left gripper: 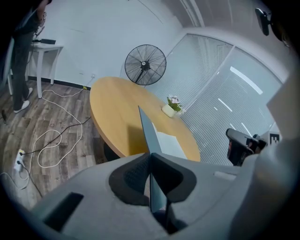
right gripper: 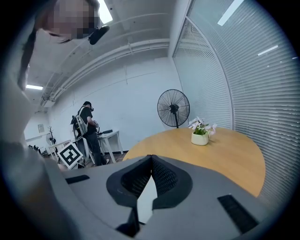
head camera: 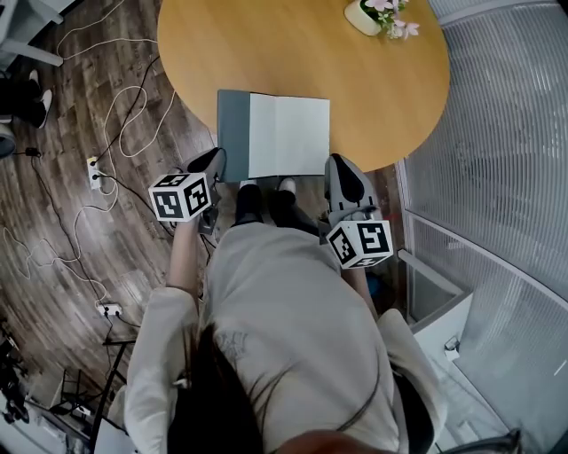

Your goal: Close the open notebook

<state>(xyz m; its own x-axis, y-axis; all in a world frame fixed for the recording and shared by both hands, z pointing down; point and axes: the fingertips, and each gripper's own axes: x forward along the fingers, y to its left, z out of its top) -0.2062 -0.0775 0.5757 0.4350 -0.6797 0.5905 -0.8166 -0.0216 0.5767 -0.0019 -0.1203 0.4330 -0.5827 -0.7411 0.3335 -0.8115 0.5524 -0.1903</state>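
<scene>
Shows open notebook (head camera: 288, 137) lying on round wood table (head camera: 302, 53), at edge nearest person, white pages up, grey cover (head camera: 232, 133) at left. Puts left gripper (head camera: 216, 161) at notebook's bottom-left corner, jaws pinched together on grey cover; in left gripper view, cover seen edge-on, thin sheet running up from btwn pads. Puts right gripper (head camera: 337, 167) at bottom-right corner, jaw tips meeting w/ white page caught btwn them. Has flower pot (head camera: 366, 16) at table's far side, well apart from notebook. Also takes in standing fan (left gripper: 145, 64) beyond table, plus cables (head camera: 124, 124) on dark wood floor (head camera: 53, 266) at left.
</scene>
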